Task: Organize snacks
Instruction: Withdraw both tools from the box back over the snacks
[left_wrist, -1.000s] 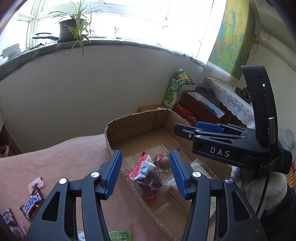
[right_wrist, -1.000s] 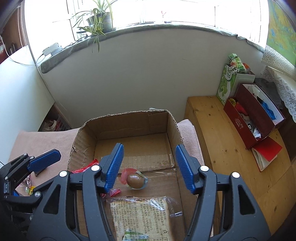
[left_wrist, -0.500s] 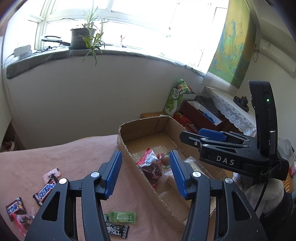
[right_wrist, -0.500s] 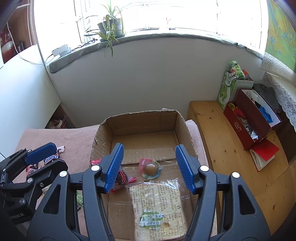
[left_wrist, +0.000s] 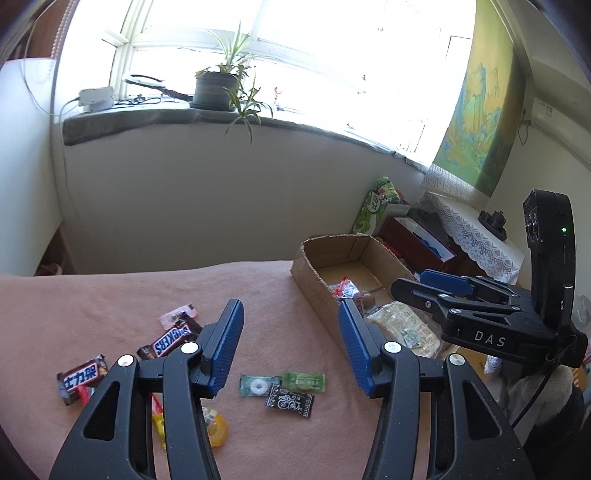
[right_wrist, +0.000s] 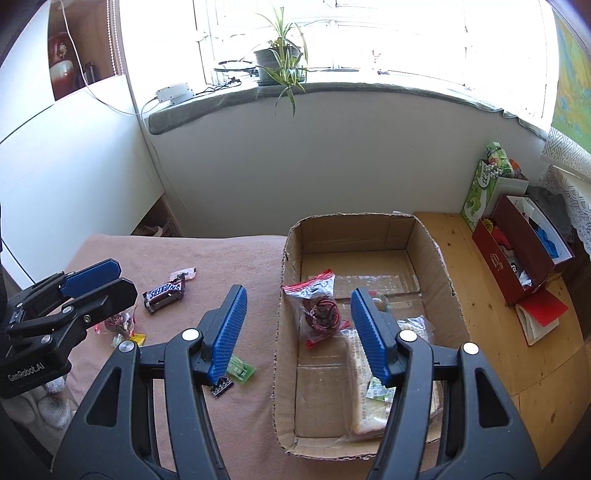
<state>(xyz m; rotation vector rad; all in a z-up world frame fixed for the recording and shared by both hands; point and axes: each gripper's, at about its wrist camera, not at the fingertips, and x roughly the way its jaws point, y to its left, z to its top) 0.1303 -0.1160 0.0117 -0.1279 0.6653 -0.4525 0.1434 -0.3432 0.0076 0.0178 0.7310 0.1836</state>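
The left gripper (left_wrist: 291, 343) hung over the pink cloth (left_wrist: 110, 295) with its blue jaws standing apart and nothing between them; the right gripper (right_wrist: 297, 332) hovered across the near left wall of the cardboard box (right_wrist: 436, 258), its jaws likewise parted and empty. Each gripper showed at the edge of the other's view, and neither touched any snack. The box stood at the right end of the cloth, beside a wooden bench (right_wrist: 491, 332). Inside it lay three plainly visible things: a clear bag with a red top (right_wrist: 321, 306) holding dark red sweets, a large flat clear packet of biscuits (right_wrist: 364, 387), and a small round sweet (left_wrist: 365, 300) mostly hidden behind the right gripper's finger. A small green wrapper (right_wrist: 376, 389) rested on the flat packet. On the cloth, loose snacks were scattered well left of the box: one Snickers bar (left_wrist: 171, 338), a second brown bar with Chinese lettering (left_wrist: 83, 376), a pink-and-white wrapper (left_wrist: 177, 314) just behind the Snickers, two green candies (left_wrist: 303, 380) touching each other, one black patterned candy (left_wrist: 290, 400) just in front of them, and a yellow piece (left_wrist: 216, 428) partly covered by the left gripper's finger. Behind stood a potted plant (right_wrist: 280, 62) on the windowsill, a green carton (right_wrist: 480, 192), and a red box (right_wrist: 517, 258) on the bench.
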